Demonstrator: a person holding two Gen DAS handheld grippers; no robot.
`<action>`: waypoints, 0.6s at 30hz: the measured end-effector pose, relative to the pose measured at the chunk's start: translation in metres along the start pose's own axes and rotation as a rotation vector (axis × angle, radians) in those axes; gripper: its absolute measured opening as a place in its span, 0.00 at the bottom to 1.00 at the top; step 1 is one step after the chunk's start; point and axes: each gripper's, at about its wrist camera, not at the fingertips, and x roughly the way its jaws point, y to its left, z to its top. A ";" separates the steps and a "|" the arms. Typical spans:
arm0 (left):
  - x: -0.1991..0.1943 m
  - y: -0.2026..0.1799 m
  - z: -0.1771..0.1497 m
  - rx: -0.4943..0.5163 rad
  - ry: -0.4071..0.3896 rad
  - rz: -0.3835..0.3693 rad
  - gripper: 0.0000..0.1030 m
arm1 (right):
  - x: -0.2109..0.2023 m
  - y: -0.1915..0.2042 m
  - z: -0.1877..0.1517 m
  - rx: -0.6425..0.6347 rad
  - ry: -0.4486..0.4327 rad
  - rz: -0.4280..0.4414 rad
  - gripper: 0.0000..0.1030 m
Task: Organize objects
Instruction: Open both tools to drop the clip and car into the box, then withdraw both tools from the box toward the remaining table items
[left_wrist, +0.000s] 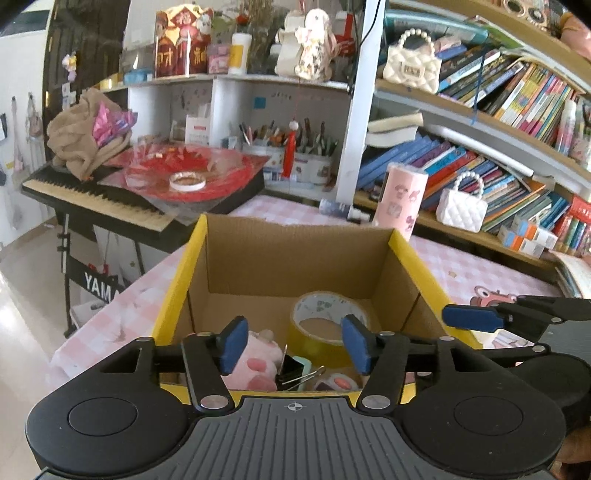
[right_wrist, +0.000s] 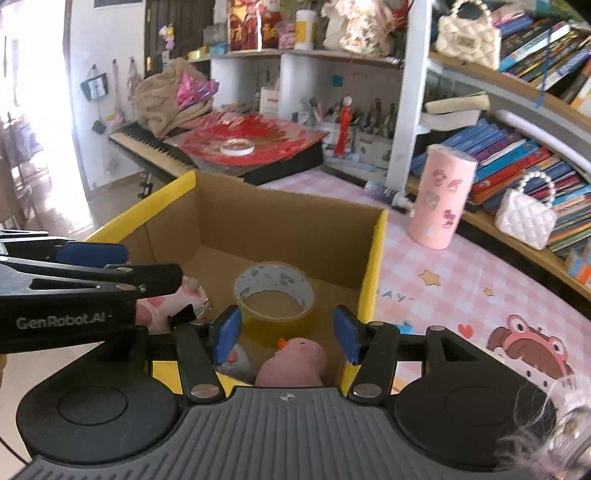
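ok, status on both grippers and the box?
Left gripper open, empty. Right gripper open, empty. Cardboard box holds tape roll, pink plush, binder clip. Nothing blocking.

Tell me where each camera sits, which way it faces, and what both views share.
Left wrist: on the left hand-held gripper, facing down into the cardboard box; the right hand-held gripper pokes in from the right.
Right wrist: on the right hand-held gripper, over the box's right side; the left one crosses at left.
Shared: box, tape roll, pink cylinder.
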 end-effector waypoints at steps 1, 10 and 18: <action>-0.004 0.000 0.000 0.000 -0.010 -0.001 0.59 | -0.004 0.000 0.000 0.005 -0.009 -0.010 0.52; -0.030 0.004 -0.014 0.011 -0.033 -0.019 0.65 | -0.045 0.004 -0.012 0.073 -0.080 -0.108 0.53; -0.051 0.006 -0.035 0.066 -0.014 -0.051 0.69 | -0.070 0.016 -0.041 0.155 -0.047 -0.206 0.60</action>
